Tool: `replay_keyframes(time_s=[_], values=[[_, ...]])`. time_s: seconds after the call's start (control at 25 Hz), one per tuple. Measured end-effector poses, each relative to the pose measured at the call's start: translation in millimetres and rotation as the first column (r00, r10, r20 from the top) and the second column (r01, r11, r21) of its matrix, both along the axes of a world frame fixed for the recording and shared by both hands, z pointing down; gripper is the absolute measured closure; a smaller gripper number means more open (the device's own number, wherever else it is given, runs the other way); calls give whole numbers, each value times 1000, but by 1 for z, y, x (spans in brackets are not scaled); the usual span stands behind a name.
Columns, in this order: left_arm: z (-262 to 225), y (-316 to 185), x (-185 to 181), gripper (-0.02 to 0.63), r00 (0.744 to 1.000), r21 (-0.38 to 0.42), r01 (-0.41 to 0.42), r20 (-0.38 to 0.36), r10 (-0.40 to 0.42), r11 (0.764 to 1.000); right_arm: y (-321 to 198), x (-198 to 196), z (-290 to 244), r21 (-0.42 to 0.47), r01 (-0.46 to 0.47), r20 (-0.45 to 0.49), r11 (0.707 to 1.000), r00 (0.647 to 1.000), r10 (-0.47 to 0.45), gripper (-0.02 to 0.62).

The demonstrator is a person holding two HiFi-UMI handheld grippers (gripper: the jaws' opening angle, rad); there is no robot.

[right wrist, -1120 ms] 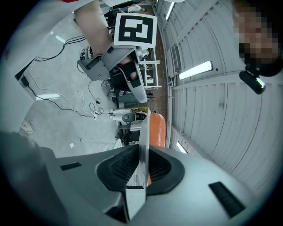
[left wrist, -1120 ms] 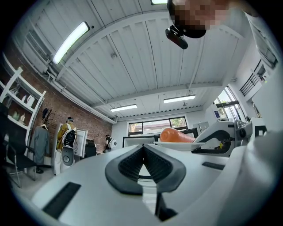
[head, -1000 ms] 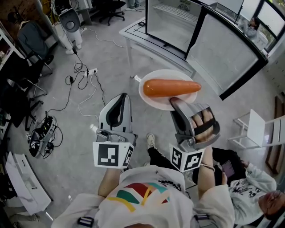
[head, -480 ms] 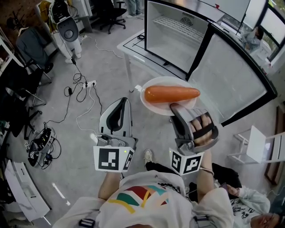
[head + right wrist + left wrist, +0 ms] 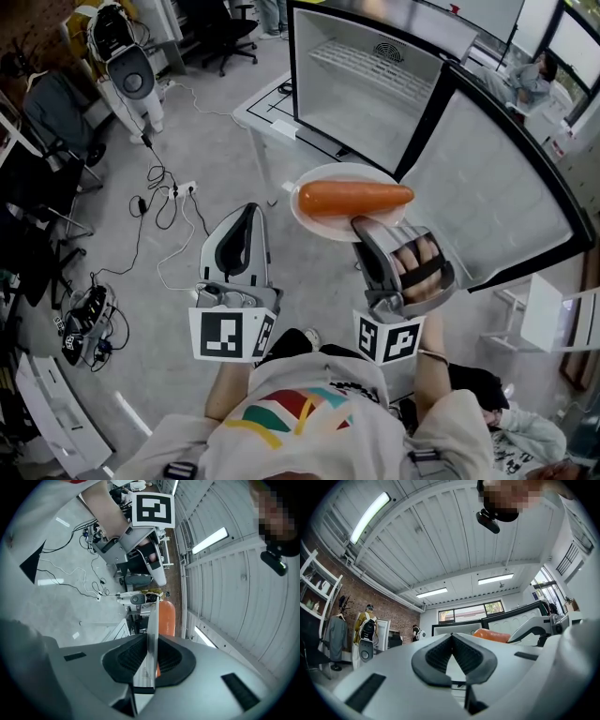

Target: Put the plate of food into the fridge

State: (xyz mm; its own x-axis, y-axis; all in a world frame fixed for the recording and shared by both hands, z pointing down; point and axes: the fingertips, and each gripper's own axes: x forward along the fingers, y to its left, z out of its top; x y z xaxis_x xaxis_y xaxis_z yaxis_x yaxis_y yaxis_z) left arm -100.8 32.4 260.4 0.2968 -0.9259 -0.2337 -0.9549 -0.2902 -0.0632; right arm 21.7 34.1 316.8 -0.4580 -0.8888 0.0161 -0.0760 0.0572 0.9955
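Head view: we are holding the plate [image 5: 328, 228], with a carrot [image 5: 354, 198] lying on it, in the right gripper [image 5: 361, 225] before the open fridge [image 5: 366, 75] on the bench [image 5: 262, 108]; our left gripper [image 5: 246, 211] is hanging beside it. Left gripper view: our jaws are pressing together, empty. Right gripper view: our jaws are clenching the plate's rim.

Left hand-held gripper [image 5: 247, 210] closed, empty — right hand-held gripper [image 5: 362, 225] clamped on the plate [image 5: 317, 223] rim.
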Motion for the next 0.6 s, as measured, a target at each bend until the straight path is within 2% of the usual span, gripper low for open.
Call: replay_keyframes(time_s=[0.24,0.6], values=[[0,-18,-1,600,1000,8,-12,0,12,1000,-15,-5,2,-5,2,-1,1000,1000,-2,554],[8,-69,-3,600,998,17,-65,-10,66,998,-57,-5,10,-6,-59,-2,998,998,59,554]])
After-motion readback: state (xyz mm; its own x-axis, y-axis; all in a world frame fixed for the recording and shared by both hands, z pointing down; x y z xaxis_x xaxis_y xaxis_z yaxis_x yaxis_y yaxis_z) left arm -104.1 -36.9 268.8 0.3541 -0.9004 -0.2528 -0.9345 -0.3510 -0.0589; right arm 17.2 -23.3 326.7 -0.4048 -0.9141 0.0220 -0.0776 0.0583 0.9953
